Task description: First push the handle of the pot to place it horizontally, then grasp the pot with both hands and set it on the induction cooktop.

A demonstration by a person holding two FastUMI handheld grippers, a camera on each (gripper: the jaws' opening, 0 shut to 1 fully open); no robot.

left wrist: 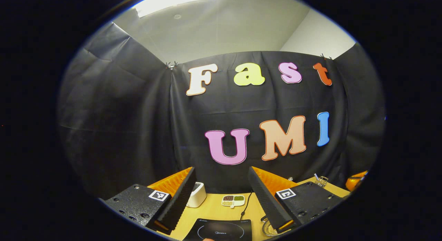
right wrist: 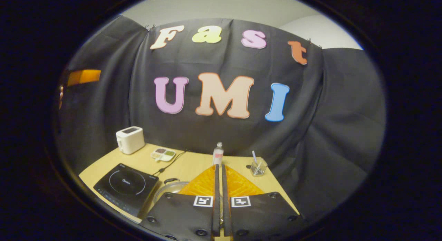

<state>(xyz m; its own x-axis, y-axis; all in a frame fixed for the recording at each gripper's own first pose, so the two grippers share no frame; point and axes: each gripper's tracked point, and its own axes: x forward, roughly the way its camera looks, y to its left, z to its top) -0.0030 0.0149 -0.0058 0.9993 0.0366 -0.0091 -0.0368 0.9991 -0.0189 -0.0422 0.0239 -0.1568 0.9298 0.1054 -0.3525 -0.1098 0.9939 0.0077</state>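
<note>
**A:** What does my left gripper (left wrist: 220,196) give you?

**B:** Its fingers stand wide apart, nothing between them. Through the gap I see the wooden table (left wrist: 221,210) and the induction cooktop (left wrist: 219,230), a flat black glossy slab with a thin ring drawn on it. Behind the cooktop sits a small white dish (left wrist: 233,200) with brown and green fillings, and to the dish's left a rounded white toaster (left wrist: 197,194). Just right of the cooktop, a curved sliver of the pot (left wrist: 267,228) peeks past the finger.

**A:** From the right gripper view I get more. My right gripper (right wrist: 219,185) has its fingers drawn together, only a narrow slit left, holding nothing. The pot (right wrist: 170,190) lies just right of the cooktop (right wrist: 126,187), partly hidden behind my fingers; I make out a rounded metallic rim and a dark loop on top. Farther right of the cooktop stand a slim clear bottle (right wrist: 218,153) and a small glass cup (right wrist: 258,167) with a stick in it.

**B:** The pot's handle?

**A:** I cannot tell.
</note>
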